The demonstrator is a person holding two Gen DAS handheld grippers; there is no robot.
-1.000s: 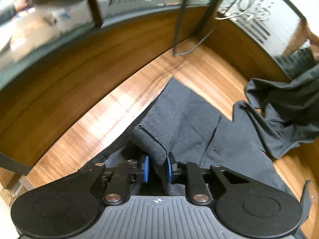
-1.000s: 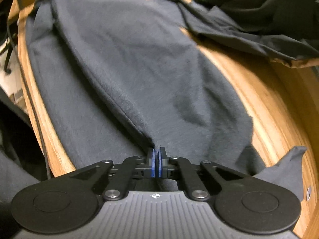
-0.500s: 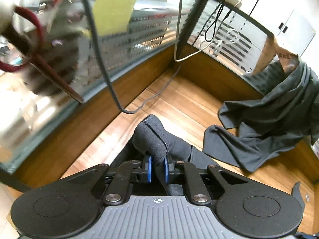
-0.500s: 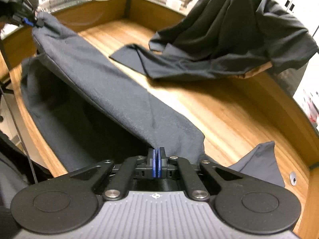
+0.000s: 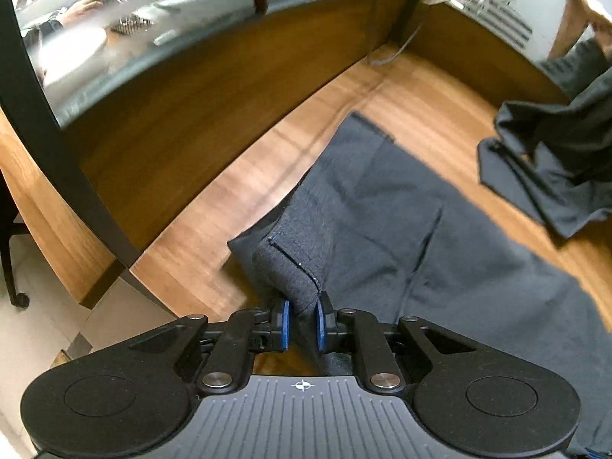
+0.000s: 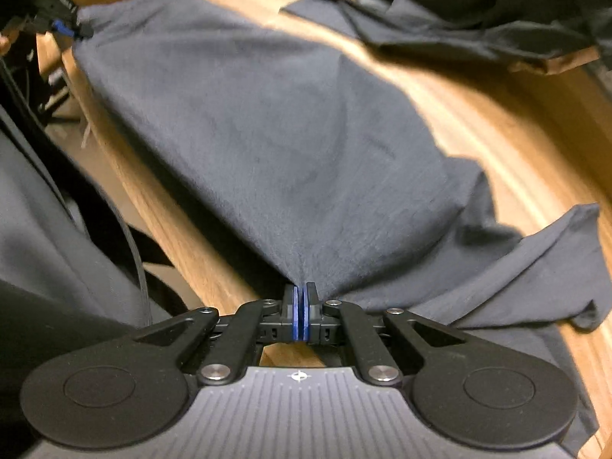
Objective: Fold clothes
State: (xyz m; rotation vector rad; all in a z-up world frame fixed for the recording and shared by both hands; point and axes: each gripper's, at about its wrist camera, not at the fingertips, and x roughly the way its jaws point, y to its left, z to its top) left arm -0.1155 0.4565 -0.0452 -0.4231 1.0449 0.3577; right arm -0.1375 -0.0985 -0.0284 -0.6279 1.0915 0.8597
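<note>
A dark grey garment [image 6: 275,141] lies stretched along the wooden table [image 6: 497,122]. My right gripper [image 6: 302,315] is shut on one end of it, the cloth fanning out from its blue pads. At the far end, top left in the right wrist view, my left gripper [image 6: 63,25] grips the other end. In the left wrist view my left gripper [image 5: 302,323] is shut on a thick hemmed fold of the same garment [image 5: 401,206], which spreads flat over the table [image 5: 237,206] beyond it.
A heap of more dark clothes [image 5: 554,153] [image 6: 478,7] lies at the table's far right corner. A raised wooden ledge [image 5: 199,88] with dark posts and glass borders the table. Dark fabric [image 6: 46,229] and a cable hang off the near edge.
Both grippers lifted the garment off the table half a second ago and have lowered it again. The cloth now lies flatter and stretched between them.
</note>
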